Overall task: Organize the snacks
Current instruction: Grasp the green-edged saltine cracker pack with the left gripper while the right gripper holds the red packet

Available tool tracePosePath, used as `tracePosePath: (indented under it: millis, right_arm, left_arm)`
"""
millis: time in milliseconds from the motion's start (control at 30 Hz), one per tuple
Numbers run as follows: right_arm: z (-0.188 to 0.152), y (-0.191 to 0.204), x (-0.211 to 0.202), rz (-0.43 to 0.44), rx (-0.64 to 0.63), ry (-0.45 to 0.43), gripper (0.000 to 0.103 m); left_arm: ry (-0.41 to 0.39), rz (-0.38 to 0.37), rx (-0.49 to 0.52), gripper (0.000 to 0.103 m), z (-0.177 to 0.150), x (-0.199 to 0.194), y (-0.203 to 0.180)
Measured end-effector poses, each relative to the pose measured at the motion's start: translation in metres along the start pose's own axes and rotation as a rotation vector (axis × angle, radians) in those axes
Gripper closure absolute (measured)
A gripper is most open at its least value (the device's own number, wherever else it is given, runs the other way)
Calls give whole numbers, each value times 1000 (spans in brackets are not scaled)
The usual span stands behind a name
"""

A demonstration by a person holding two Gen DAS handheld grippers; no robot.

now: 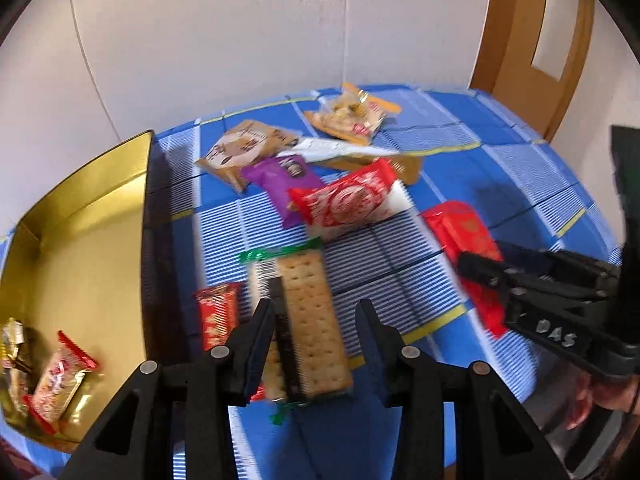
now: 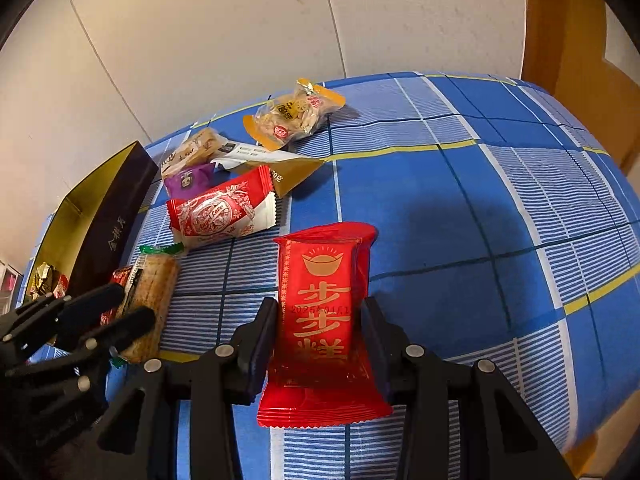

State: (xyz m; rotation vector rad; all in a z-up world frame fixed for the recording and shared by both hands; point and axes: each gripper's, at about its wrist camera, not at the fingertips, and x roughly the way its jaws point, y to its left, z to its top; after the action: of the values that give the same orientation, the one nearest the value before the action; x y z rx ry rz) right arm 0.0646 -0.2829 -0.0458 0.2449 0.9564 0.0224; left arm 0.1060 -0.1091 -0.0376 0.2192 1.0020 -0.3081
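Two grippers, left (image 1: 316, 344) straddling perforated cracker pack (image 1: 308, 320), right (image 2: 320, 336) around glossy red packet (image 2: 322, 300)

The left wrist view looks forward and down from close over the blue checked cloth (image 1: 500, 152), right of the gold-lined box (image 1: 80, 216) whose inside it sees, toward the white wall (image 1: 240, 40) behind the box. The right wrist view sits farther right of the box (image 2: 116, 208), equally low and close, facing the same wall (image 2: 200, 40) and seeing the box's dark outer side. Both share the cloth (image 2: 440, 200) right of the box with its scattered packets, and each catches the other gripper at its edge.
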Motion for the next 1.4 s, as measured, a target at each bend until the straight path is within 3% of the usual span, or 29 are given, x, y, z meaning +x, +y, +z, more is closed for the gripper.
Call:
tracePosePath:
  millis: [67,367,633,833,967,1133,1233,1400]
  right_arm:
    - [0,0,0,-1,1,0,60]
    - [0,0,0,0,2,-3,60]
    - [0,0,-1,1,4,-4,60]
    - [0,0,-1,3,7,-4,60]
    - [0,0,-1,0,5,-5,60]
    - [0,0,-1,2,7,-5,60]
    - [0,0,-1,1,7,-6,60]
    - [0,0,0,-2,3,-6,60]
  left_arm:
    - [29,35,12,61,-1,7,0]
    - [2,-42,52,60,-4,4,-17]
    - [-9,16,111,59,-6,6,-28]
    - [-25,-72,50,60,-7,1,-16]
    - [-23,-62,61,60,-7,1,-19]
    - [-32,2,45,60,-8,1,-16]
    - [-37,-8,-20,58,-7,2,-4]
    - [-46,-52,-35,58,-6,2,3]
